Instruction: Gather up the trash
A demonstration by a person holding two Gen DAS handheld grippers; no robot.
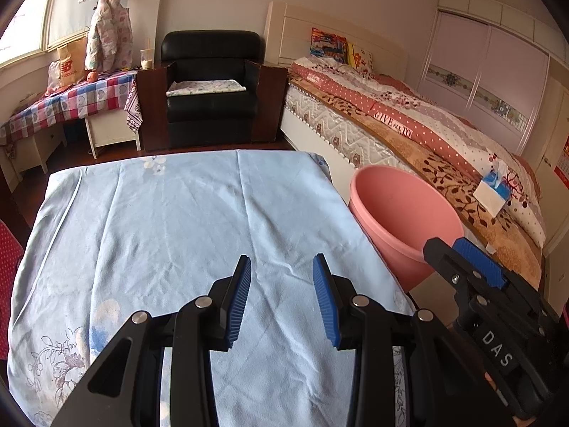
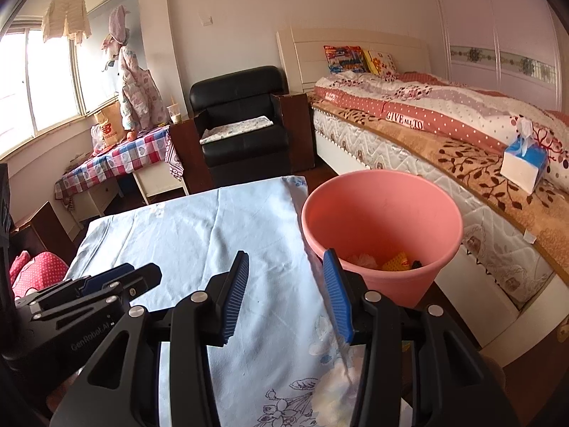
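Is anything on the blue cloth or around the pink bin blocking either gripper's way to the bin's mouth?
Nothing visible does. The blue cloth shows no objects, and the pink bin stands open-topped beside it, with trash inside. The left gripper and right gripper both have open, empty jaws.

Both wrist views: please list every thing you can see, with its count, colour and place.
Table cloth: one, light blue, floral, foreground.
Bin: one, pink, right of table; white and yellow trash inside.
Bed: one, red-patterned covers, right.
Tissue box: one, blue-white, on bed.
Armchair: one, black, far wall.
Side table: one, checked cloth, by window.
Left gripper: one, black, blue pads, open.
Right gripper: one, same, open.
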